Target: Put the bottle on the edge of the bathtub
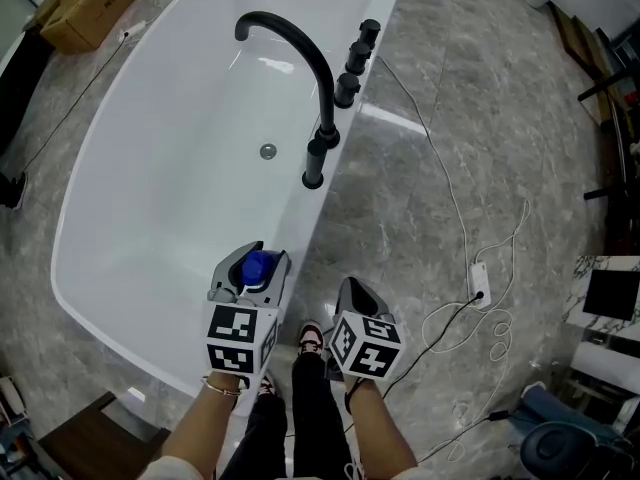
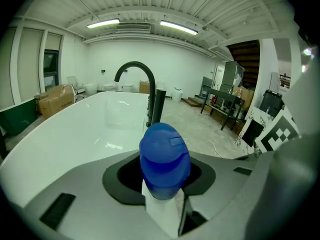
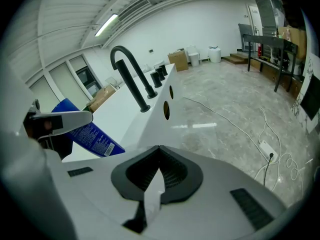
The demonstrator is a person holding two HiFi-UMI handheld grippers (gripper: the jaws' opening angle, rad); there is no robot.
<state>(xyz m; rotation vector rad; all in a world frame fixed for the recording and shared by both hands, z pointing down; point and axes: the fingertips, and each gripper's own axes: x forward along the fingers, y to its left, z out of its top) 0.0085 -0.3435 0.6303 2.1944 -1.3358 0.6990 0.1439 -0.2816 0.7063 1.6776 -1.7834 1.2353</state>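
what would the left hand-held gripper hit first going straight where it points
Likely the white inside of the bathtub, its held bottle touching first; the black faucet stands farther on, depth unclear.

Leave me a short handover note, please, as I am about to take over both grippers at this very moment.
Left gripper: shut on the bottle, whose blue cap points back toward the hand. It is held at the near end of the bathtub.
Right gripper: shut and empty, over the floor beside the tub.
Done: the bottle is in hand at the tub.
Left: stand the bottle on the tub's edge, open the jaws and pull away.
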